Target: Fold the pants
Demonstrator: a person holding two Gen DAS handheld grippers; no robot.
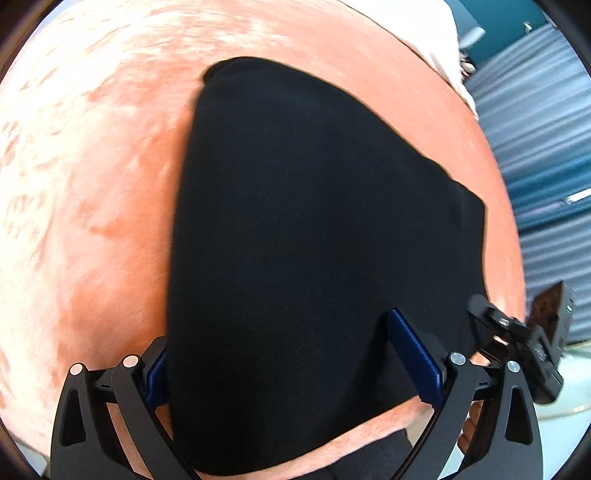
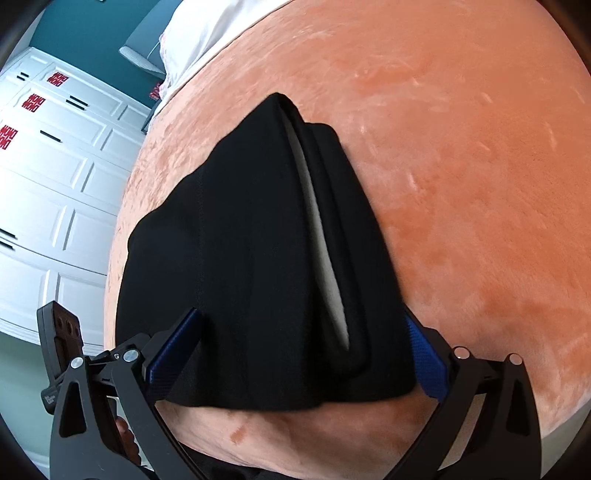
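Observation:
Black pants lie folded in a thick bundle on a salmon plush blanket. In the right wrist view the bundle shows stacked layers with a pale lining strip along its right side. My left gripper stands open and straddles the bundle's near end. The cloth hides part of its left blue pad. My right gripper is open wide around the same near end, one blue pad at each side of the cloth. Whether the pads press the bundle I cannot tell.
The blanket spreads wide beyond the pants. White bedding lies at the far end. White cabinet doors stand past the bed's left edge, blue-grey ribbed fabric past the right. The other gripper's body shows close by.

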